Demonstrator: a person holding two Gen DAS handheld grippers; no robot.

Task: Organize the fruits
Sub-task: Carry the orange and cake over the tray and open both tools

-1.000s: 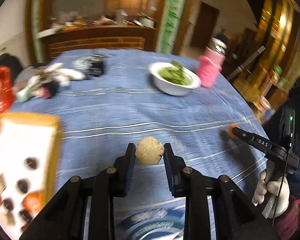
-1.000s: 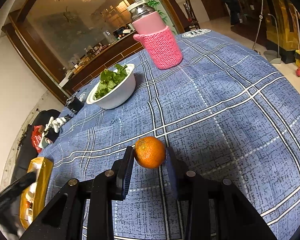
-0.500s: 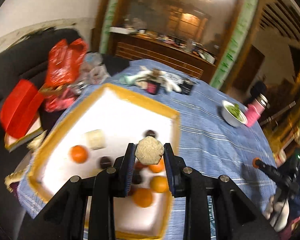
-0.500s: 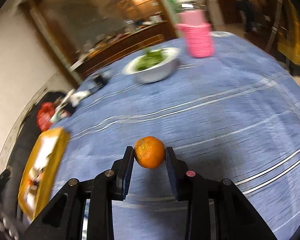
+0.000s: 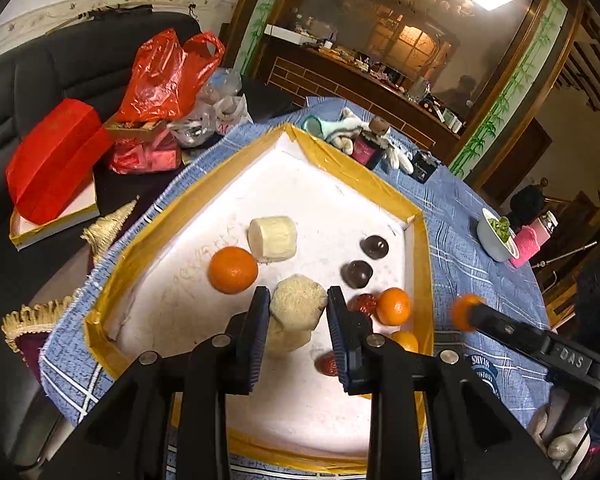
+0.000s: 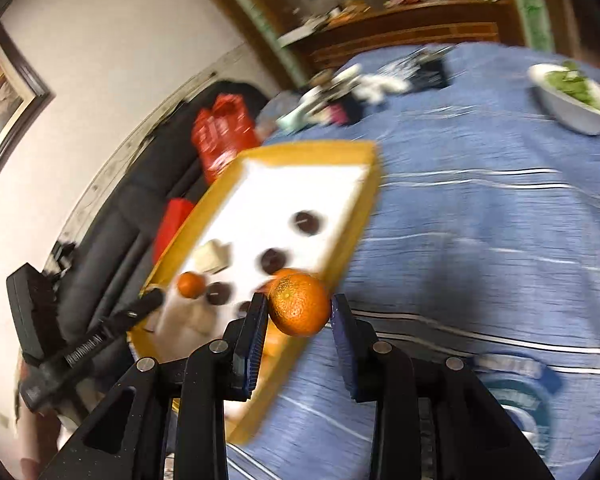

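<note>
Left wrist view: left tool [image 5: 298, 312] closed on a beige rough-skinned chunk [image 5: 298, 307], pinched at mid-body between both pads. Held above the white floor of the yellow-rimmed tray [image 5: 204, 196], probably for release among the fruit there. Directly beneath: a second pale piece [image 5: 288, 338]. Near it in the tray: large orange [image 5: 233, 269], pale cylinder piece [image 5: 273, 238], two dark round fruits [image 5: 356, 274], red dates [image 5: 363, 304], small oranges [image 5: 393, 306] by the right rim.

Right wrist view (motion-blurred): right tool [image 6: 298, 312] gripping an orange [image 6: 300, 304] at its widest part, centred between the pads. Positioned over the blue-cloth counter [image 6: 480, 240], just at the tray's near rim, not yet over the white floor. Likely carrying to join the other oranges.
</note>
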